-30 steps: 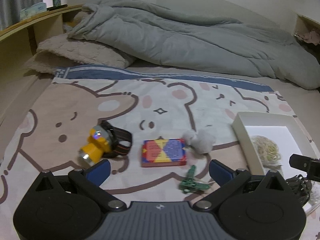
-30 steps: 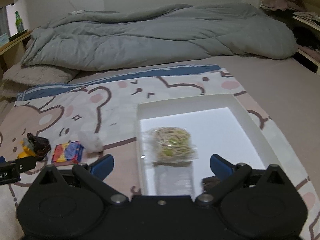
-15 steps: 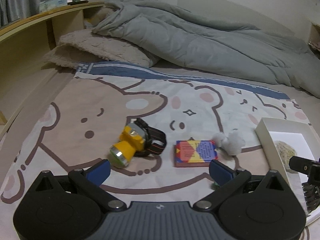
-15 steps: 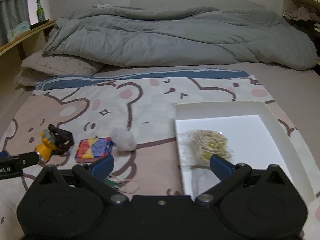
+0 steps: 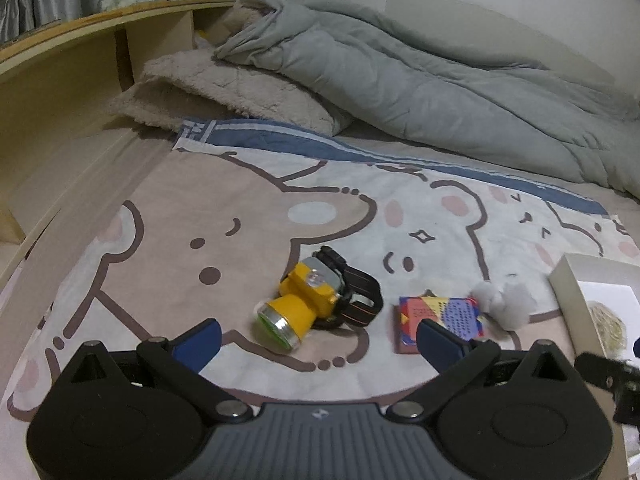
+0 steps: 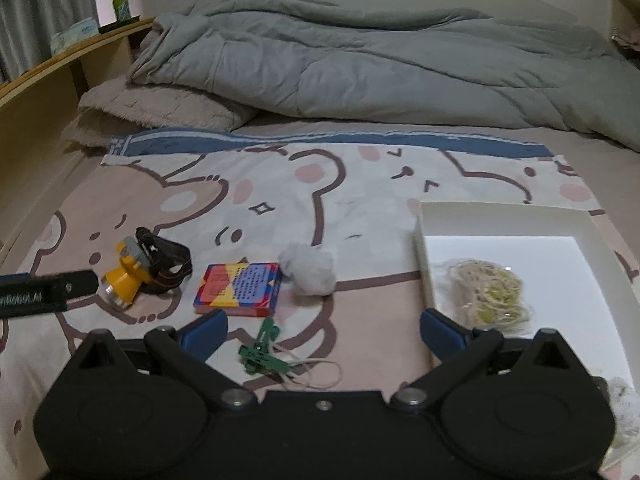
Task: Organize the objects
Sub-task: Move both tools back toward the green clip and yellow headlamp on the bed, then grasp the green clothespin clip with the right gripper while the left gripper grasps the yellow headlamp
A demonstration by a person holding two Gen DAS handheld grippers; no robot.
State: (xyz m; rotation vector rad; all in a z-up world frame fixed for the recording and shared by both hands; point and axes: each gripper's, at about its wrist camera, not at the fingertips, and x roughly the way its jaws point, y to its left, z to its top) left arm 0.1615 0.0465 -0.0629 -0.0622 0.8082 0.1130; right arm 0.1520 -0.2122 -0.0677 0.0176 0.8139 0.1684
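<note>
A yellow headlamp (image 5: 304, 304) with a black strap lies on the bear-print sheet, just ahead of my open, empty left gripper (image 5: 318, 340). A colourful card box (image 5: 438, 320) and a grey fluffy ball (image 5: 504, 304) lie to its right. In the right wrist view the headlamp (image 6: 132, 276), card box (image 6: 240, 290), fluffy ball (image 6: 310, 272) and a green clip with a rubber band (image 6: 262, 354) lie ahead of my open, empty right gripper (image 6: 324, 330). A white tray (image 6: 508, 220) on the right holds a bag of rubber bands (image 6: 486, 294).
A rumpled grey duvet (image 6: 360, 68) and a beige pillow (image 5: 224, 92) fill the far side of the bed. A wooden shelf (image 5: 60, 80) runs along the left with a green bottle (image 6: 120, 0) on it. The left gripper's finger (image 6: 44, 294) shows at the left edge.
Both grippers have shifted left. The headlamp now sits centred before the left gripper; the tray has slid toward the right edge of both views, and the green clip has come into the right wrist view.
</note>
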